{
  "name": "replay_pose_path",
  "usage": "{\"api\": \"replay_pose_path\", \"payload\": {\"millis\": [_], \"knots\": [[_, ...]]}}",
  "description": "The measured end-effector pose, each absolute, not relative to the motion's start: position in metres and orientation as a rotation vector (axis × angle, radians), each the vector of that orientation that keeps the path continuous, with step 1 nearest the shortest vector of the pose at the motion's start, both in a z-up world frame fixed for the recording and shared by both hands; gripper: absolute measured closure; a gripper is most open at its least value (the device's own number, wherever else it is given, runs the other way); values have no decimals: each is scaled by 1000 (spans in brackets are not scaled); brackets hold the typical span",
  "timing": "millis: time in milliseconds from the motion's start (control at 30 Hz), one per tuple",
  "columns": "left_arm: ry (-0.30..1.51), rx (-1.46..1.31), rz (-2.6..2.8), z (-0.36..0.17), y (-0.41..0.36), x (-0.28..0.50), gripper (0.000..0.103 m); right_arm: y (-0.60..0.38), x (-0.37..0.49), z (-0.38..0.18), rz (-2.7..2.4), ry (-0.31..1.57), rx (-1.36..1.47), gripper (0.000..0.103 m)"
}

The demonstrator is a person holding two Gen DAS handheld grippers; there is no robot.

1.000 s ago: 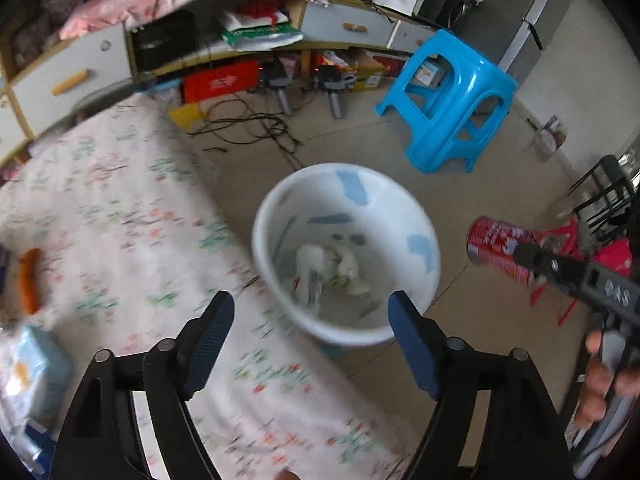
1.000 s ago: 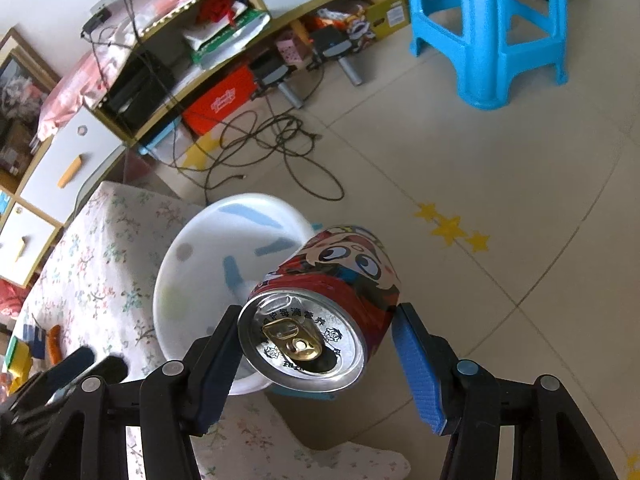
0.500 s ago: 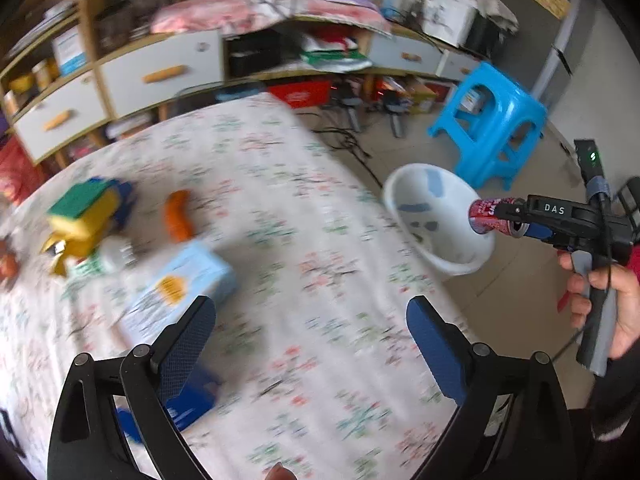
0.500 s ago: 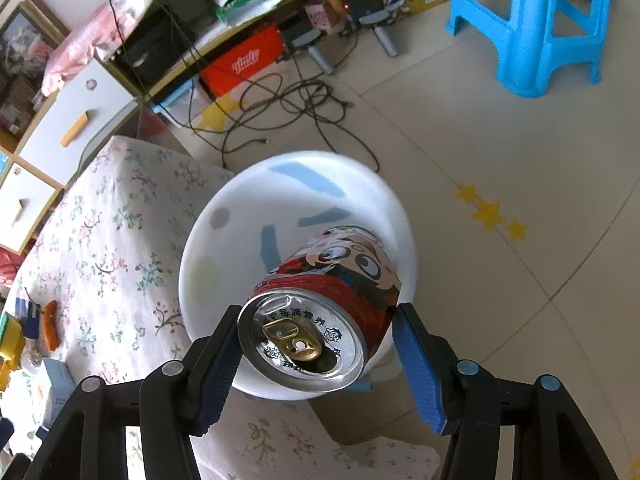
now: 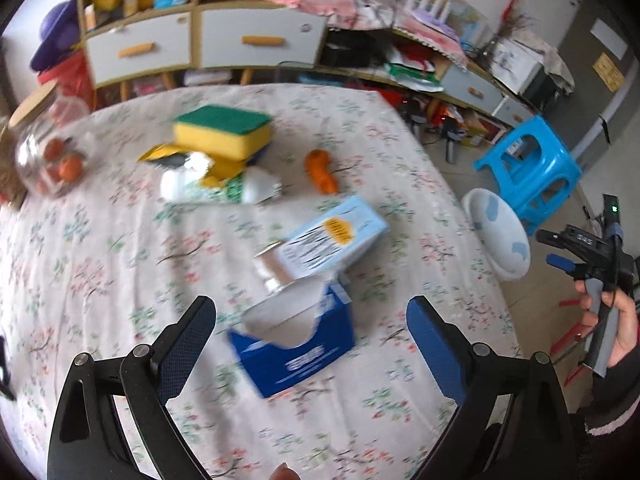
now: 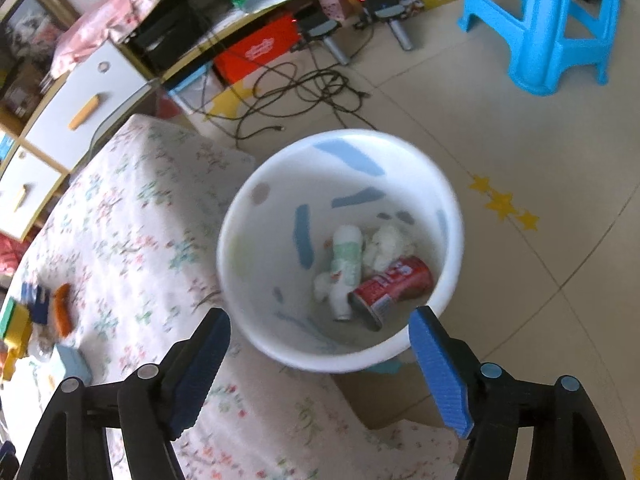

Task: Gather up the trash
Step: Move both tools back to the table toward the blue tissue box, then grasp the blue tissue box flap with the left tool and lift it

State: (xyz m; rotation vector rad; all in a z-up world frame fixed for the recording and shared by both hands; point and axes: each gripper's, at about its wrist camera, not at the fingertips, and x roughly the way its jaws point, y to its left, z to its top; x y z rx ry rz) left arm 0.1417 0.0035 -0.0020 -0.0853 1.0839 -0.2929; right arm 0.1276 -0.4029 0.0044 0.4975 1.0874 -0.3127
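My right gripper (image 6: 320,364) hangs open above the white bin (image 6: 452,236) on the floor beside the table. Inside the bin lie the red can (image 6: 394,286), a white bottle (image 6: 346,264) and crumpled paper (image 6: 388,242). My left gripper (image 5: 312,350) is open over the flowered tablecloth (image 5: 100,260), just in front of a torn blue box (image 5: 296,352). Behind that box lie a light blue carton (image 5: 336,236), an orange piece (image 5: 322,166) and a white bottle (image 5: 224,186). The bin (image 5: 498,234) and my right gripper (image 5: 560,248) also show at the right of the left wrist view.
A yellow and green sponge (image 5: 224,132) sits on a pile at the table's back, with a glass jar (image 5: 50,144) at the far left. A blue stool (image 6: 556,20) stands on the floor beyond the bin, near loose cables (image 6: 304,92) and low shelves (image 5: 240,44).
My right gripper moved over the bin, opened and dropped the red can into it. My left gripper swung away from the bin to the table's items.
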Motion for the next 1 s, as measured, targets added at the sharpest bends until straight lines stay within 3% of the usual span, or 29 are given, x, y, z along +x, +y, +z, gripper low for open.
{"api": "replay_pose_path", "payload": {"millis": [467, 633, 900, 1000], "knots": [[1245, -98, -380, -58, 31, 143, 7, -338, 129, 12, -188, 1098, 433, 23], [1328, -152, -408, -76, 27, 145, 25, -329, 128, 9, -179, 1114, 380, 23], [1336, -157, -445, -79, 17, 140, 84, -322, 124, 9, -169, 1119, 352, 23], [1306, -159, -457, -69, 18, 132, 89, -317, 125, 8, -165, 1124, 331, 23]]}}
